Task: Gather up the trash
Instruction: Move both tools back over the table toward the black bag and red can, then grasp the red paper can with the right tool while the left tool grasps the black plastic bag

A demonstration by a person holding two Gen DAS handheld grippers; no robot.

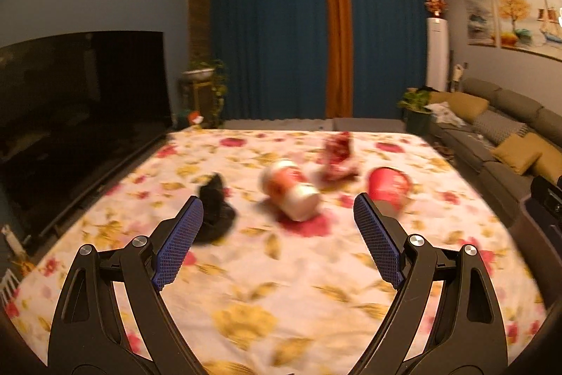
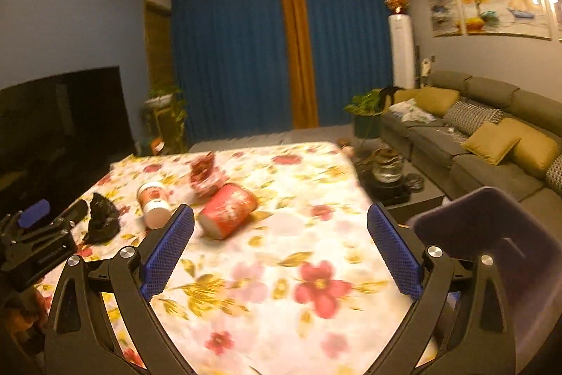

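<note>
A floral-cloth table [image 1: 281, 287] holds the trash. A white and red paper cup [image 1: 289, 188] lies on its side in the middle. A red paper cup [image 1: 388, 187] lies to its right, a crumpled red wrapper [image 1: 337, 157] behind them, and a crumpled black bag [image 1: 216, 206] to the left. My left gripper [image 1: 277, 206] is open and empty, short of the cups. In the right wrist view the red cup [image 2: 228, 209], white cup [image 2: 154, 199], wrapper [image 2: 205, 173] and black bag [image 2: 102, 217] lie ahead and left. My right gripper [image 2: 281, 213] is open and empty. The left gripper [image 2: 35, 234] shows at the left edge.
A dark purple bin [image 2: 491, 252] stands at the table's right edge, behind my right finger. A large television [image 1: 80, 115] stands along the left. A grey sofa [image 2: 474, 136] with yellow cushions runs along the right wall. A kettle set [image 2: 386, 171] sits beyond the table's right side.
</note>
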